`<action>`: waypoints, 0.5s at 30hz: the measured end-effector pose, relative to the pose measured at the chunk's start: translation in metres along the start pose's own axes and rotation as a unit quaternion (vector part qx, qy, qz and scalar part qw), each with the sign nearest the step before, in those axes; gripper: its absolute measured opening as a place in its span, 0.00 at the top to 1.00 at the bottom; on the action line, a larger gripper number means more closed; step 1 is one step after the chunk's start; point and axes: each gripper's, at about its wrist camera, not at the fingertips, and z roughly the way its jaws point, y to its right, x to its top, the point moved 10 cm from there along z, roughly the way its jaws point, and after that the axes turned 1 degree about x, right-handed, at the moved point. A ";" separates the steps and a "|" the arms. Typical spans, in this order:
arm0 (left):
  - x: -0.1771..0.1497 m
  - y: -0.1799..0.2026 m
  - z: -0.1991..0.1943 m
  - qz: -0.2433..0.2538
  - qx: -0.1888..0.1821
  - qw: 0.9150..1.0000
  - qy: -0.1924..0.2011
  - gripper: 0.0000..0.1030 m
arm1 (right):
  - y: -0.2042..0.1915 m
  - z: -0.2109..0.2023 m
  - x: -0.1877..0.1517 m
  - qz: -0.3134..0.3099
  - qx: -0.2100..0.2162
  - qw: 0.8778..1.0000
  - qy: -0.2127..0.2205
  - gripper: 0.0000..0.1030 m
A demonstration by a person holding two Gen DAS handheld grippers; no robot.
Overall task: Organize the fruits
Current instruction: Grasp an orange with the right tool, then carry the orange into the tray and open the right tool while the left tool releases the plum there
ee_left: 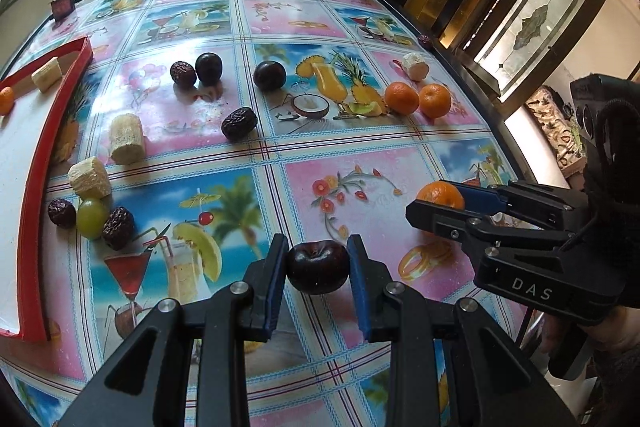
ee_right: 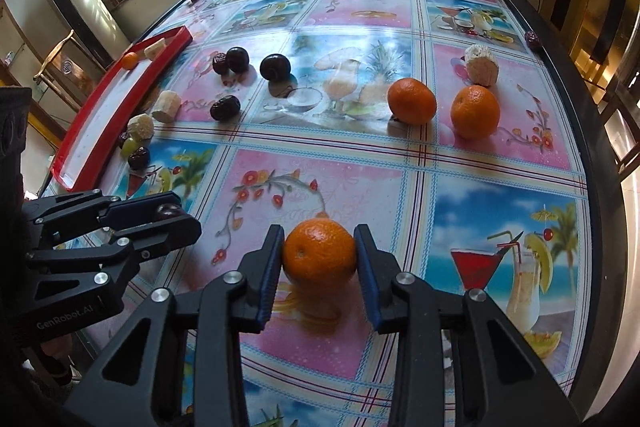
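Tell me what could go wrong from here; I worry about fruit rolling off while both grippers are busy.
1. The round dark plum sits between the left gripper pads by its sides only; it could slip out when carried.
2. The same goes for the round orange mandarin in the right gripper.
3. The grippers are close together, so moving both toward the red-rimmed white tray might make them collide.

near centre: dark round plum (ee_left: 317, 267) between the left gripper (ee_left: 318, 263) fingers | right of it: orange mandarin (ee_right: 319, 257) between the right gripper (ee_right: 320, 255) fingers | far right: two orange mandarins (ee_left: 418, 99) side by side | left edge: red-rimmed tray (ee_left: 34, 187) holding a pale cut chunk (ee_left: 47, 75)
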 end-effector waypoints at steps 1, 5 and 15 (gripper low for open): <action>0.000 -0.001 -0.003 -0.002 0.001 1.000 0.003 0.71 | -0.004 -0.001 -0.001 -0.002 0.001 1.000 0.000 0.64; 0.001 -0.011 -0.017 -0.008 0.006 1.000 0.012 0.71 | -0.025 -0.002 0.001 -0.009 0.009 1.000 -0.001 0.64; 0.006 -0.061 -0.051 -0.043 0.015 0.998 0.034 0.71 | -0.101 0.004 0.031 -0.044 0.039 0.998 0.005 0.64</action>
